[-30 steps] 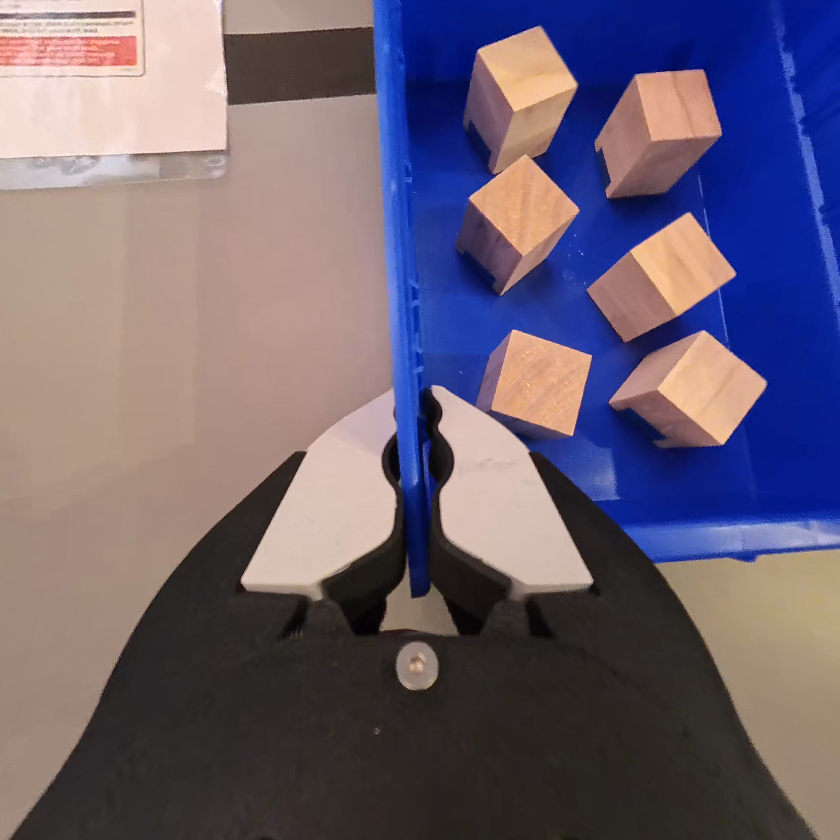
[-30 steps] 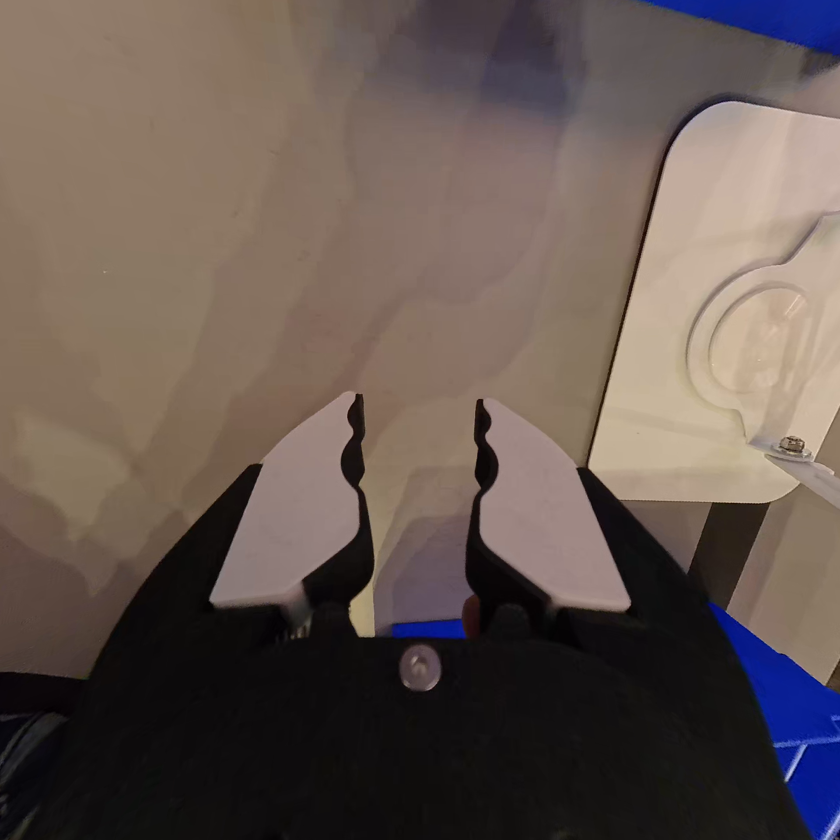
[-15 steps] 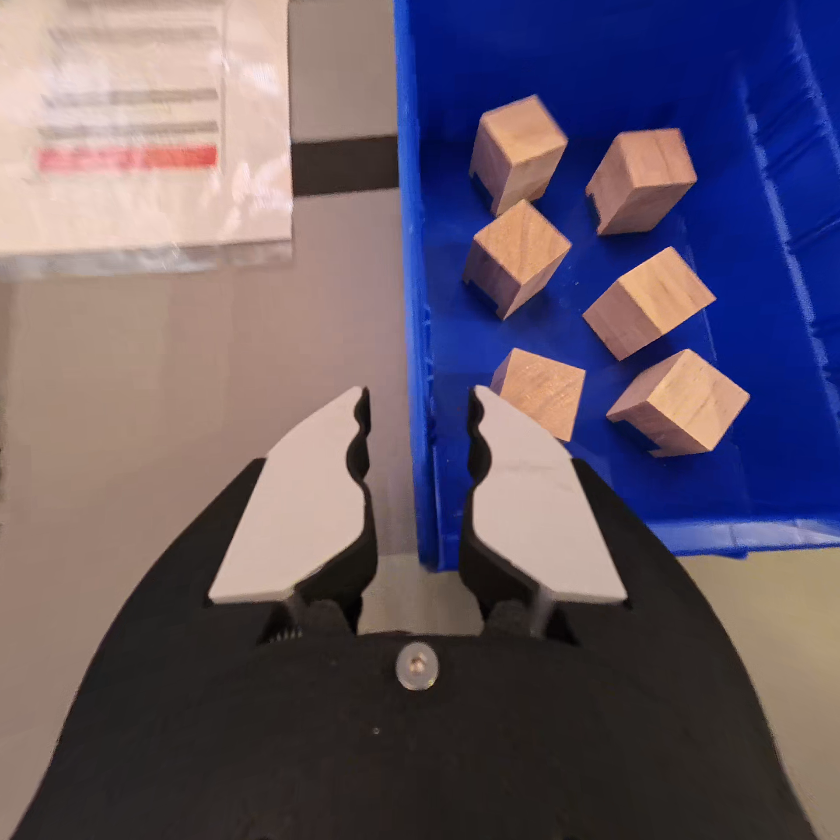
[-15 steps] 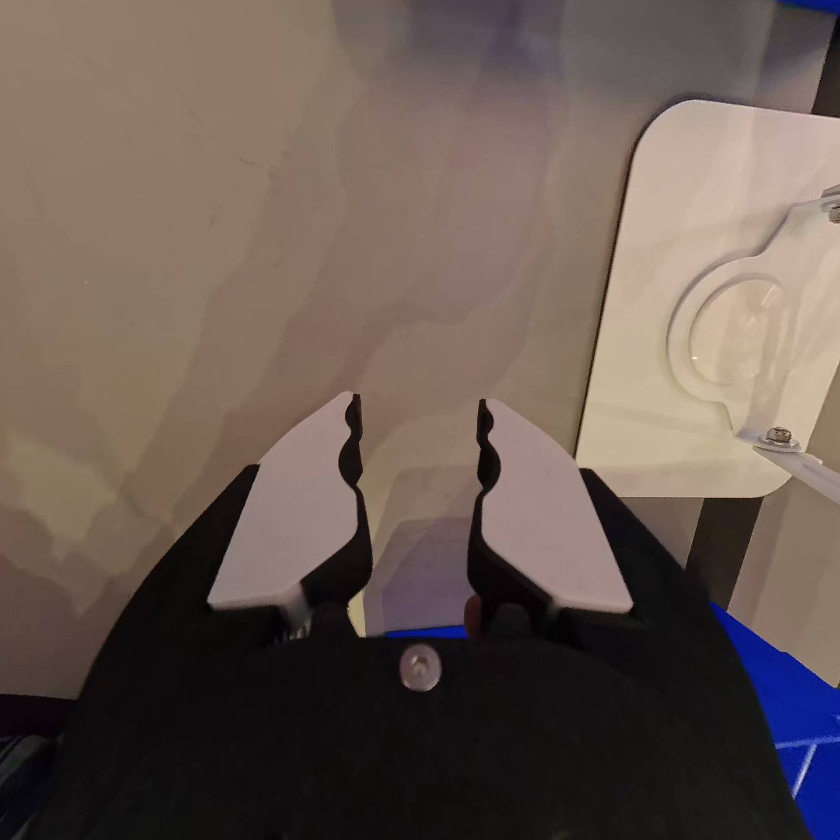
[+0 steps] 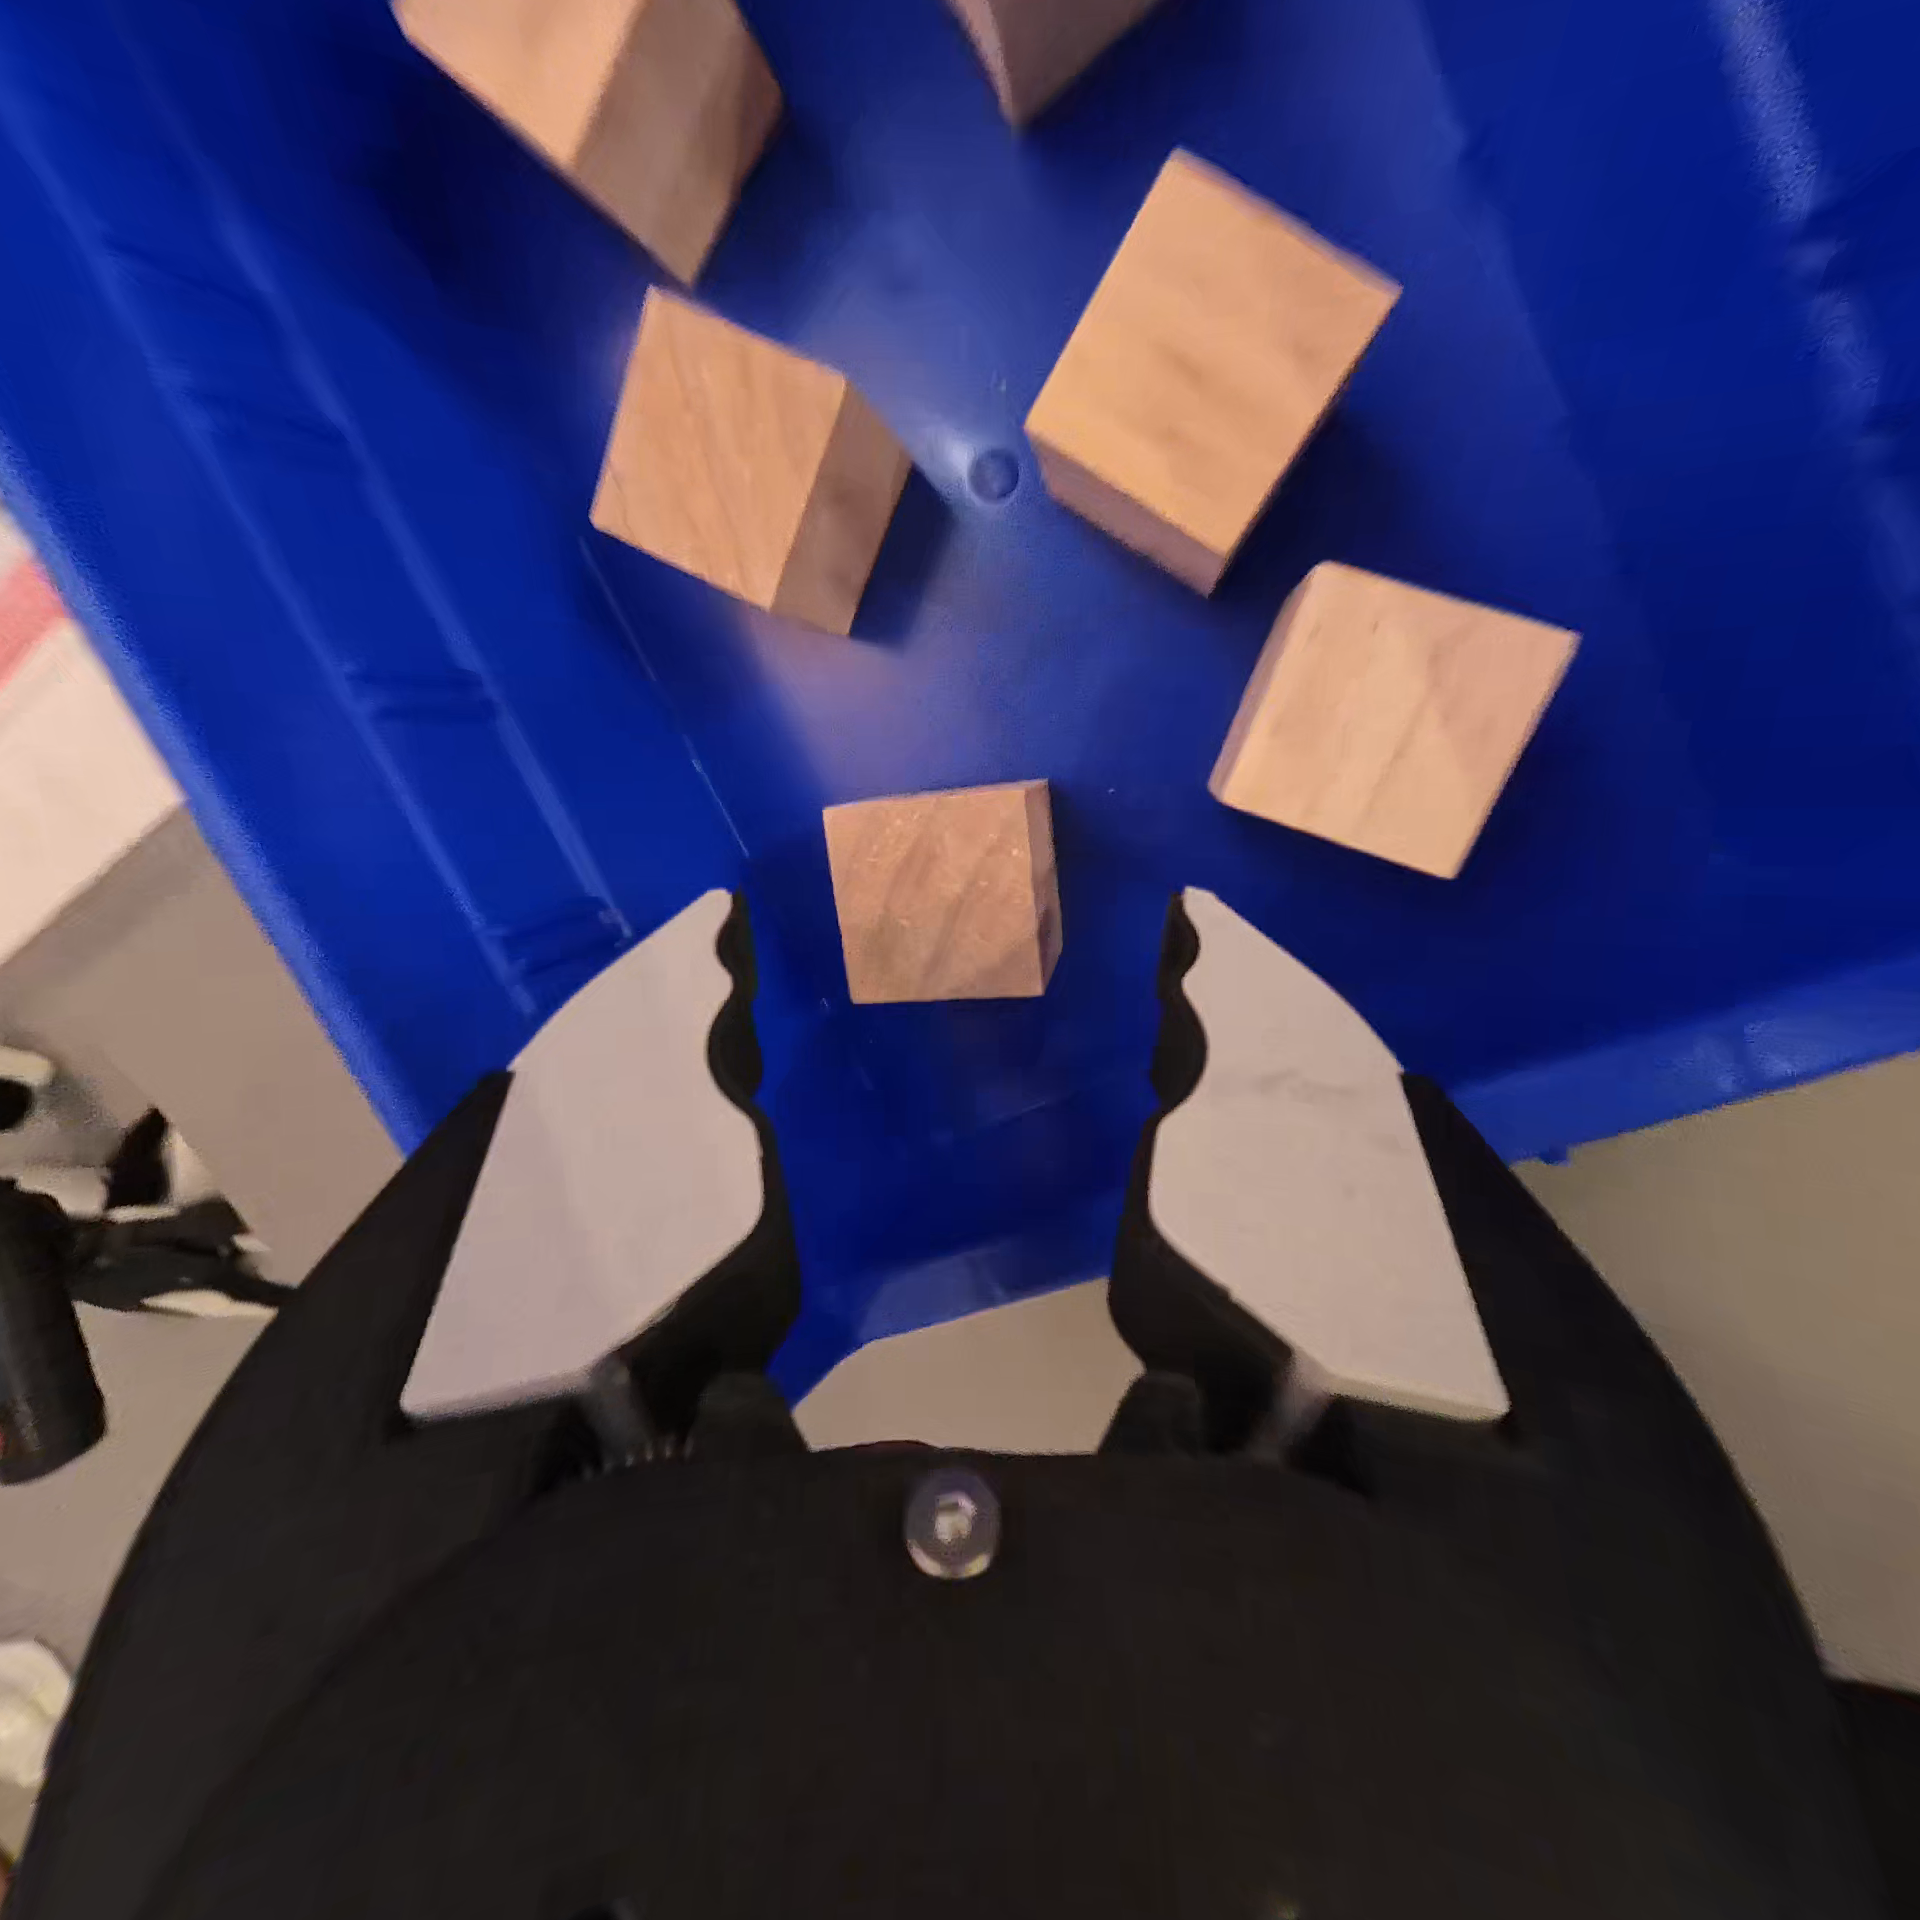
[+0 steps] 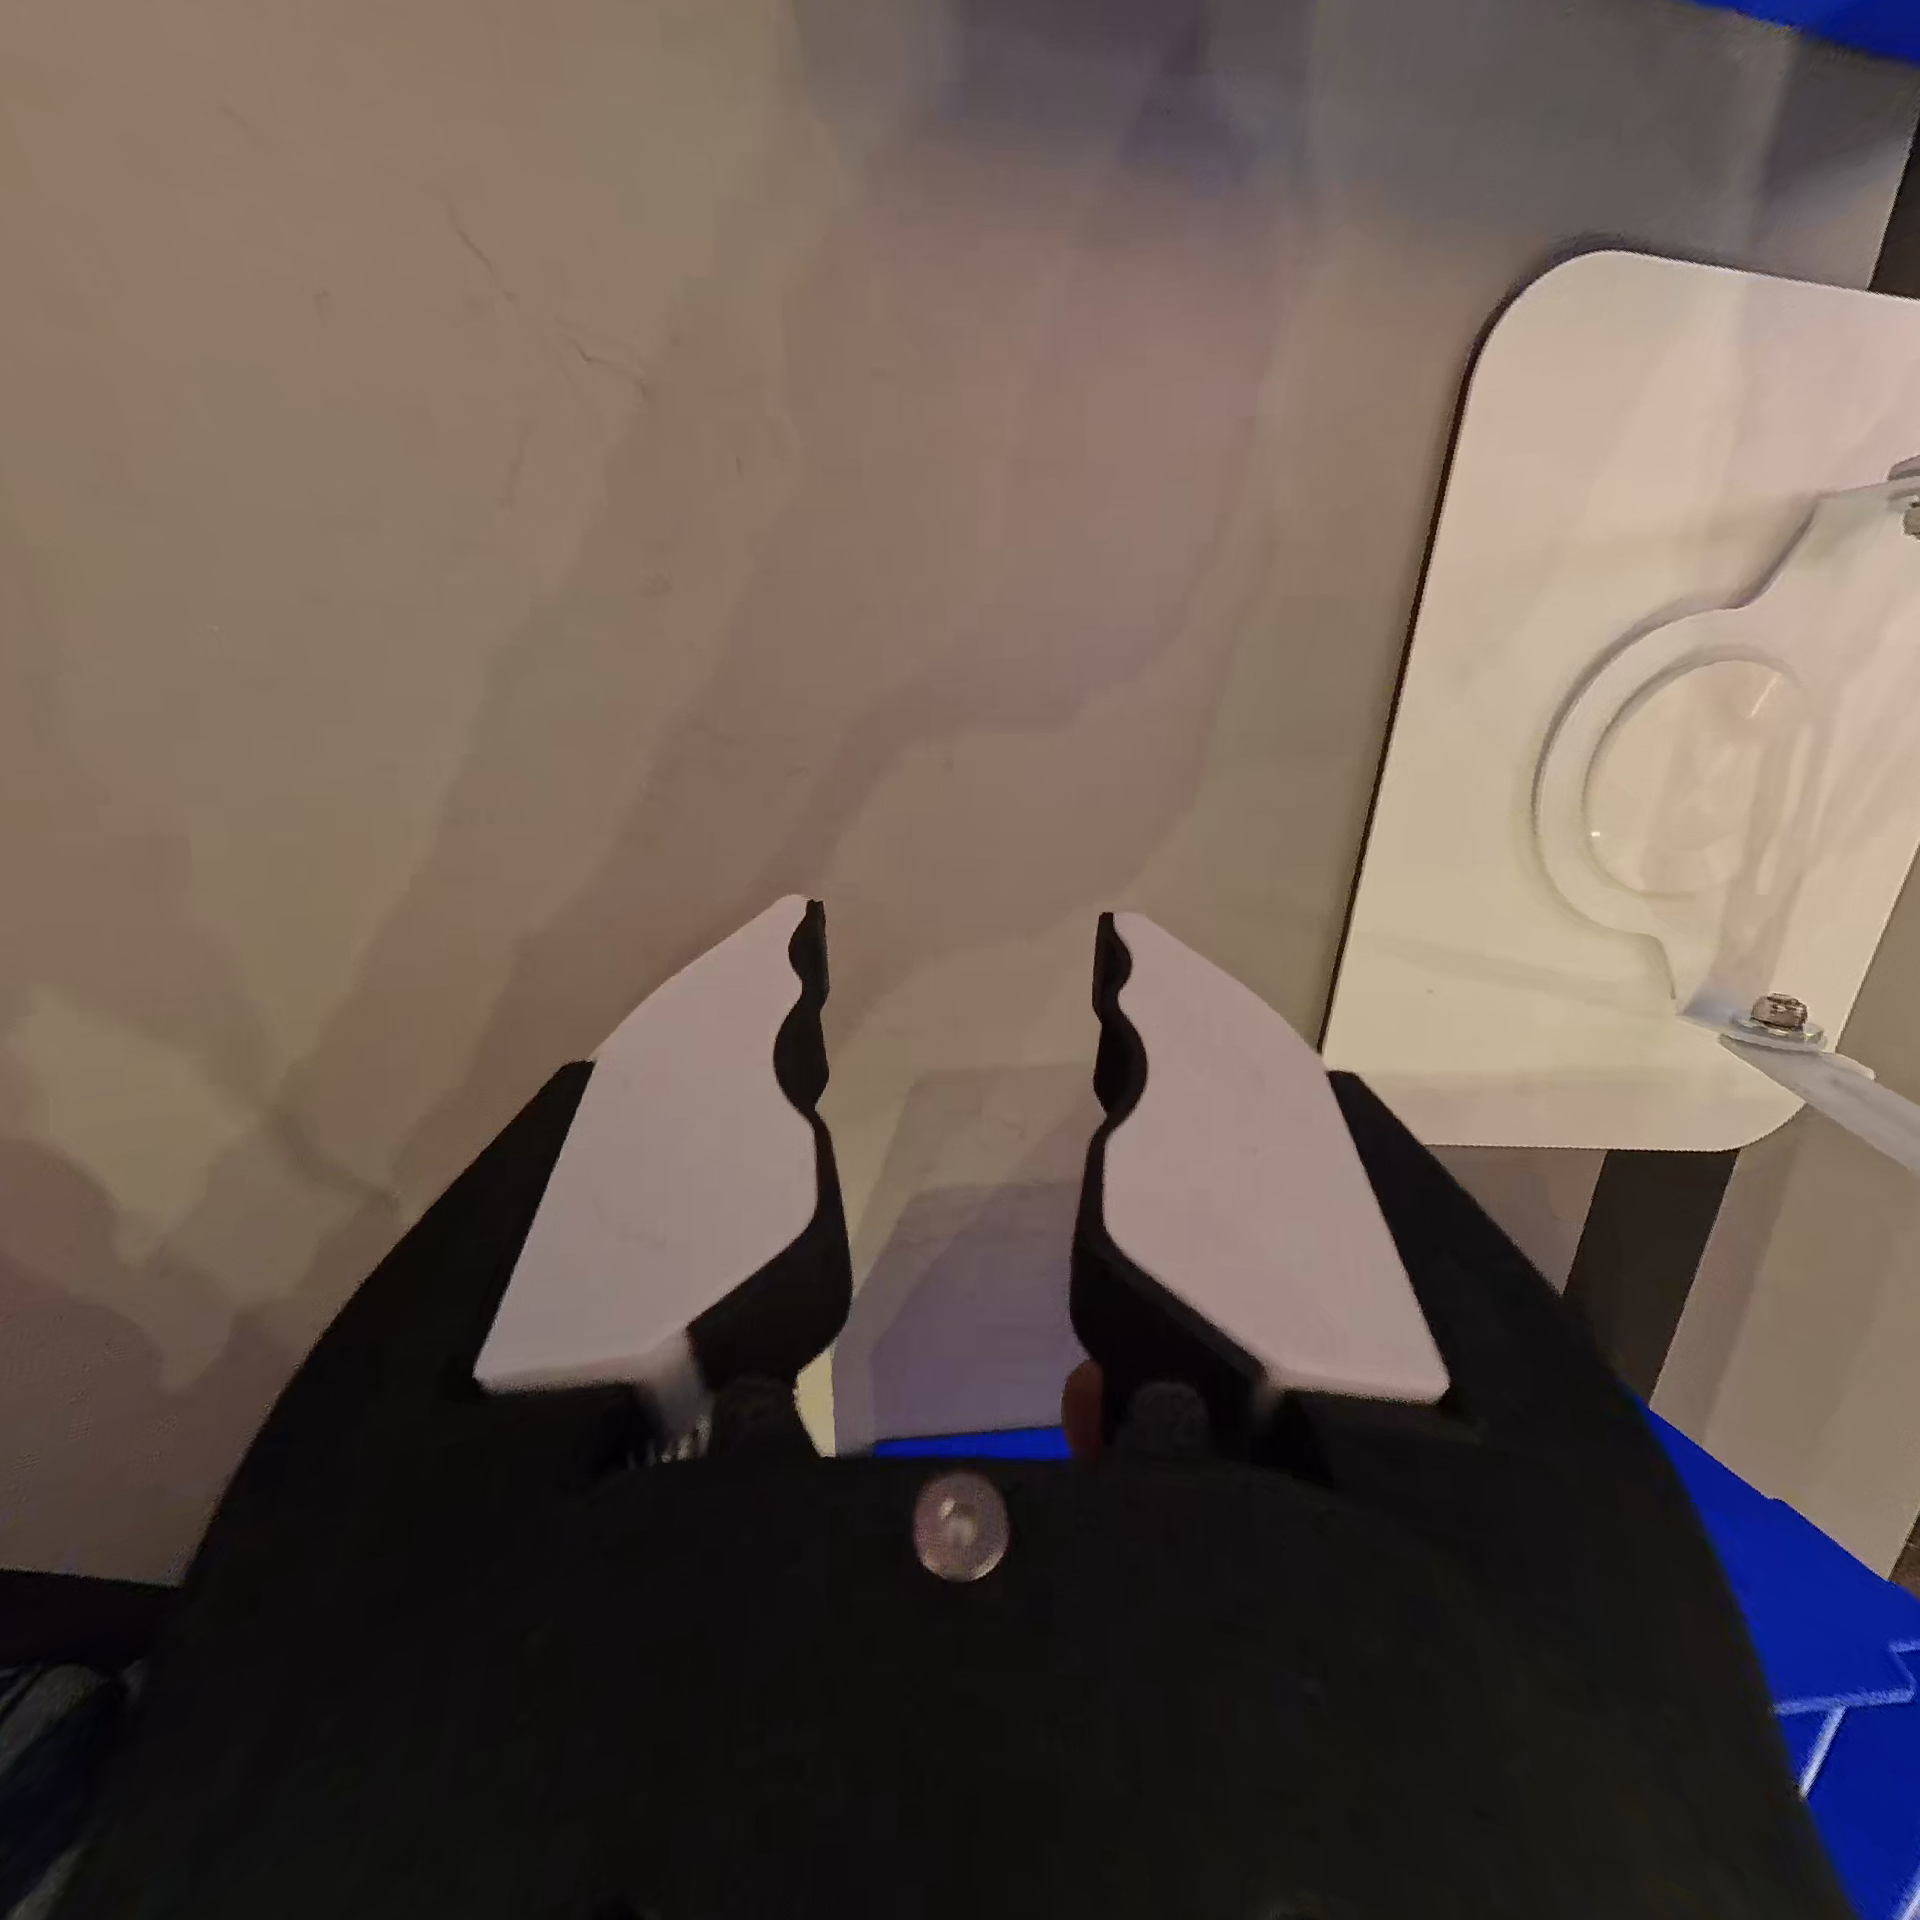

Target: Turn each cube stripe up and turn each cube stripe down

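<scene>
**Left gripper lets go of the bin wall and opens over the nearest cube**

A second ago the left gripper point(image 5: 958, 914) was pinched shut on the side wall of the blue bin point(image 5: 312, 582); now it has released that wall, swung over the bin's inside and spread its fingers wide. The nearest cube point(image 5: 940, 891) sits on the bin floor in the centre of the left wrist view, plain wood face up, no stripe showing. It lies just ahead of the fingertips and in line with the gap between them, blue floor visible on both sides of it, so neither pad touches it and nothing is held.

Outward from there, four more wooden cubes are spread above it: one to the right point(image 5: 1392, 717), one at upper centre-right point(image 5: 1210, 364), one at centre-left point(image 5: 738, 457) and one at the upper left point(image 5: 603, 114); a sixth is cut off by the top edge. All look blurred.

The right gripper point(image 6: 956, 914) has barely changed: half open, gripping nothing, over the grey table point(image 6: 416, 520), with a white plate point(image 6: 1558, 727) at the right of its view.
</scene>
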Action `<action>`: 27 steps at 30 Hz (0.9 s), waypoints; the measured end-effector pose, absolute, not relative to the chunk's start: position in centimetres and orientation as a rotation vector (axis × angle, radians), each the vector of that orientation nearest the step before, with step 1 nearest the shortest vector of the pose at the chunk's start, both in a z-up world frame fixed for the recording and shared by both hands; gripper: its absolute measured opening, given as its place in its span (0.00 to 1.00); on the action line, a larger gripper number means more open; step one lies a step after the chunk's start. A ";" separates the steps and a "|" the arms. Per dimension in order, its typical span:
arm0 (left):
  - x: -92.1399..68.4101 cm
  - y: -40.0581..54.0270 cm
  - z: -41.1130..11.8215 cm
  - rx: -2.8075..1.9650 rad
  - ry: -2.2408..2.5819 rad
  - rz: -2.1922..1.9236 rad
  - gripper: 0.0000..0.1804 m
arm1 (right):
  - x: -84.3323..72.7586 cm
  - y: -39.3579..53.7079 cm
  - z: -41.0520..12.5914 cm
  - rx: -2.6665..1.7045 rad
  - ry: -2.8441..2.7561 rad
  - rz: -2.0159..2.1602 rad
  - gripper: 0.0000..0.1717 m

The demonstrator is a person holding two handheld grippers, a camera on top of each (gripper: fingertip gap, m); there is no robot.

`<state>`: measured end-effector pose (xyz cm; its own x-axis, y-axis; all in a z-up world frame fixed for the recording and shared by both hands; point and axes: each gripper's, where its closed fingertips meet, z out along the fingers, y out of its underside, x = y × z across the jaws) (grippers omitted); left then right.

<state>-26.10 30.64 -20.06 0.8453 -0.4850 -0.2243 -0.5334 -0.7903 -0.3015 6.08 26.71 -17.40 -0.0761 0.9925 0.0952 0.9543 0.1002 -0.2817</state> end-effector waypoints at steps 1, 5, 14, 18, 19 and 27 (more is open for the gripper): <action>-26.5 30.6 -20.8 -2.719 0.749 0.196 0.39 | 6.1 26.7 -17.4 -1.933 -2.121 0.213 0.29; -26.4 30.7 -22.4 -2.812 0.696 0.129 0.27 | 6.1 26.9 -17.4 -1.933 -2.119 0.217 0.29; -23.4 30.5 -17.2 -2.498 0.609 -0.239 0.24 | 4.5 27.5 -15.9 -1.815 -2.044 0.251 0.30; -15.5 26.2 -7.4 -1.948 0.619 -0.999 0.24 | 0.5 26.6 -11.3 -1.458 -1.896 0.367 0.36; -14.0 24.8 -5.5 -1.819 0.637 -1.135 0.24 | -0.4 26.0 -10.2 -1.386 -1.858 0.398 0.39; -4.5 19.6 -3.7 -1.537 0.653 -1.578 0.24 | -3.3 20.8 -4.1 -0.843 -1.658 0.338 0.40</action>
<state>-4.46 19.59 -3.67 0.0800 -0.8299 0.5521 0.1967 -0.5299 -0.8249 -3.33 20.80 -4.14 -0.0527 0.6838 0.7277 0.3443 0.6965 -0.6296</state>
